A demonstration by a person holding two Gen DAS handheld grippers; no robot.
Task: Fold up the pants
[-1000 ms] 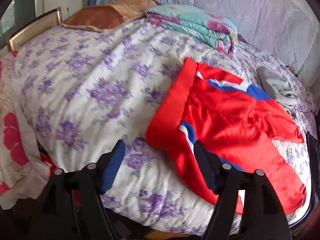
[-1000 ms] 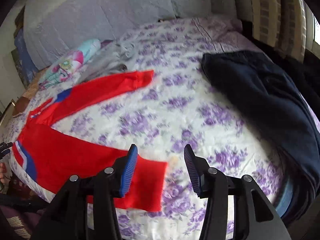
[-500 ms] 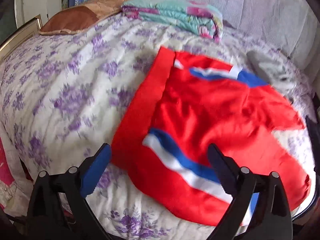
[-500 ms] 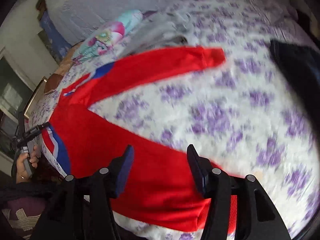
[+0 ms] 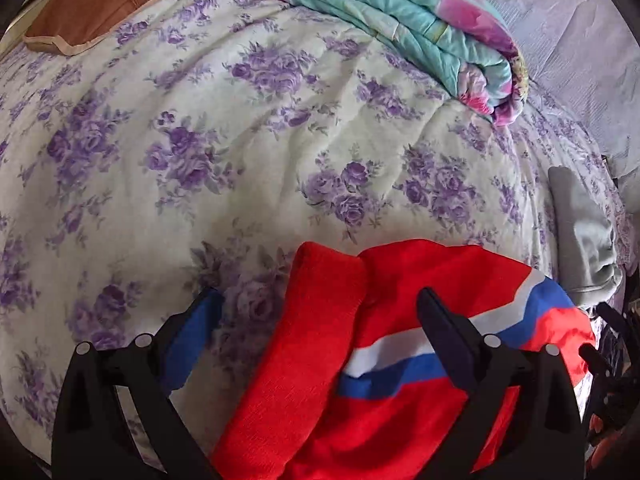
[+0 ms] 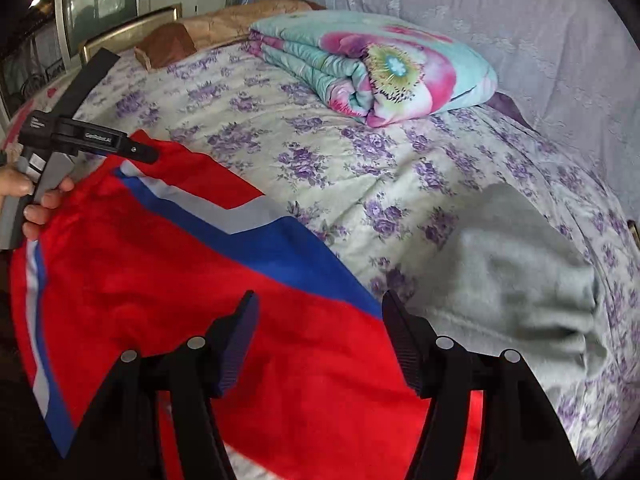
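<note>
- Your left gripper (image 5: 316, 312) sits at the bottom of the left wrist view with its jaws spread wide. The red waistband edge of the pants (image 5: 384, 364) lies in the gap between them, but nothing's pinched.
- From the right wrist view you can spot that same left gripper (image 6: 138, 152) at the left edge of the frame, with your hand (image 6: 34, 200) wrapped round its handle, right at the upper corner of the pants.
- Your right gripper (image 6: 318, 340) is at the bottom centre of its own view, jaws wide apart too, hovering over the red fabric. Can't tell if the tips are touching the cloth.
- The pants (image 6: 180, 288) are red with a blue-and-white stripe, spread over the lower left half of the right wrist view on the purple-flowered bedspread (image 6: 332, 160).
- A grey garment (image 6: 512, 280) lies just beside the pants on the right, its edge meeting the red cloth near your right finger.
- A folded teal and pink floral quilt (image 6: 380, 64) sits at top centre, well apart from the pants.
- A brown pillow (image 5: 84, 12) is in the upper left of the left wrist view.
</note>
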